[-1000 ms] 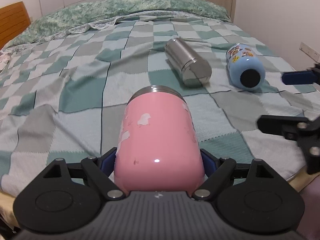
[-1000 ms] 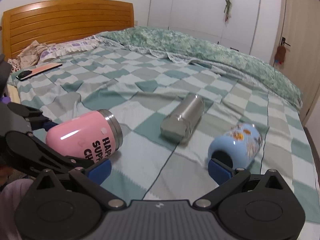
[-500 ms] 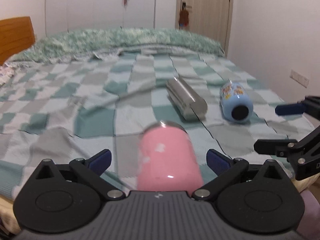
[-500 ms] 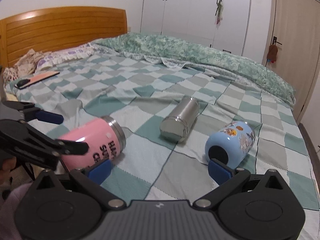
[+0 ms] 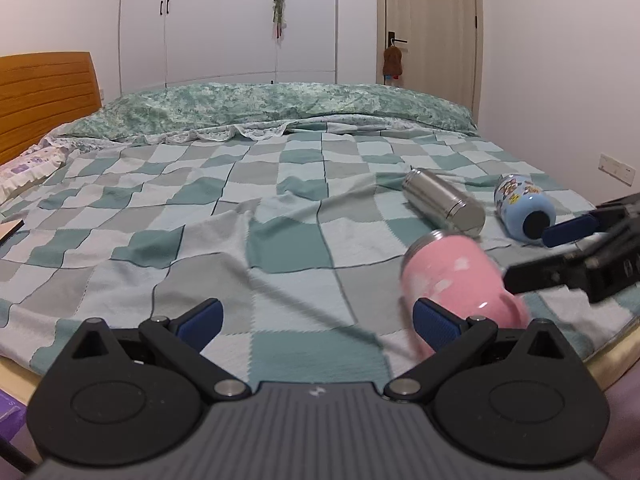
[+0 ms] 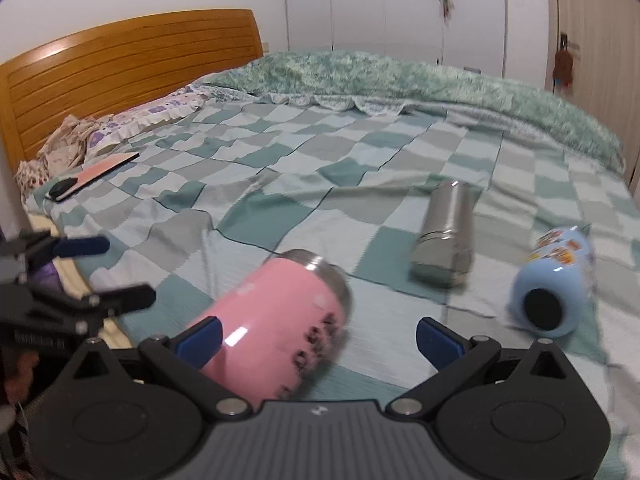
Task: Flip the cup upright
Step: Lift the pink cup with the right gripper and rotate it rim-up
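Just ahead of the right gripper point(image 6: 318, 340), whose jaws are spread wide and hold nothing, the pink cup point(image 6: 276, 324) lies on its side on the bed point(image 6: 280, 216), its body nearer the left jaw than the right and its steel rim pointing away. The cup is off-centre, so closing now could catch only its rounded wall and send it rolling across the soft blanket toward the bed edge; the quilt also gives little firm footing for standing it up. The right gripper sits low, aimed forward and slightly down along the cup. The left gripper point(image 5: 316, 320), jaws also apart and empty, hovers level beside it, with the cup just outside its right jaw. Farther off lie a steel flask point(image 6: 446, 236) and a blue bottle point(image 6: 554, 280), both tipped over.
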Motion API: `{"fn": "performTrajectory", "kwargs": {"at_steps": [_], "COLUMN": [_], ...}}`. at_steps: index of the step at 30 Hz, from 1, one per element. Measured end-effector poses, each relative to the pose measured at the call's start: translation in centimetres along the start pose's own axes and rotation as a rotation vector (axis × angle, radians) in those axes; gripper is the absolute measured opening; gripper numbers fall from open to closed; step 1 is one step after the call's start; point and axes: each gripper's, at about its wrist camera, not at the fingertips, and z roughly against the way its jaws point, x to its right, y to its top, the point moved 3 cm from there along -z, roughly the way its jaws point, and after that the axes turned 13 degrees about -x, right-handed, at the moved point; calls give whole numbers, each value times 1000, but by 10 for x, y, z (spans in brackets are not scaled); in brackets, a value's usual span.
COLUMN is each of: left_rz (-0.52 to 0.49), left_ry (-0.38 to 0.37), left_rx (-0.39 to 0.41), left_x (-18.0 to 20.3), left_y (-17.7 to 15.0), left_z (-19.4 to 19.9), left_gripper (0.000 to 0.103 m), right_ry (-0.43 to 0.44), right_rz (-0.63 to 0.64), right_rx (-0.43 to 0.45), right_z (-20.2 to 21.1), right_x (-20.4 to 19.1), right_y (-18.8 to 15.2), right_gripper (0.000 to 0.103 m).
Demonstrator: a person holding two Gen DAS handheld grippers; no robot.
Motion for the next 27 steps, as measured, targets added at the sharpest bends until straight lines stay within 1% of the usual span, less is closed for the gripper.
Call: {"fn": "performTrajectory", "kwargs": {"at_steps": [4,7,10,12,16,19,21,25,27], "left_rz": [-5,-9,-20,-28,-50,-55,-54,-64,-70], "left_ry": [-15,-21,-34,-40,-59,-64,-71,-81,-88], "left_rx": [-4,-11,-14,-19,-25,-27,-30,-36,-35], "left_x": [-13,-21,-26,-28,-32,-38,-42,-45,-45], "left_y": [-5,-7,-9,-9,-9,-9,-9,-8,-8], "left_z": [-6,-13,-19,-23,-29,-33,-35,-38,-39], "left_gripper": [103,103,103,103,103,103,103,103,103], "right_ry": [29,0,-7,4,13,21,38,91,105], "right_rz": [-61,-64,-83,-94,-147,-193,-231,-317,-347], "right_rx": [-44,-60,-93,-124,-202,-245,-262,-289,-301], "right_z": [-21,-36,-51,-62,-83,-94,-98,-103,-105], "right_x": [-10,-17,-20,-20,-18,-16,-13,-4,-1], "right_y": [14,21,28,32,39,41,41,40,39], "right_gripper": [103,103,103,103,103,103,102,94,94]}}
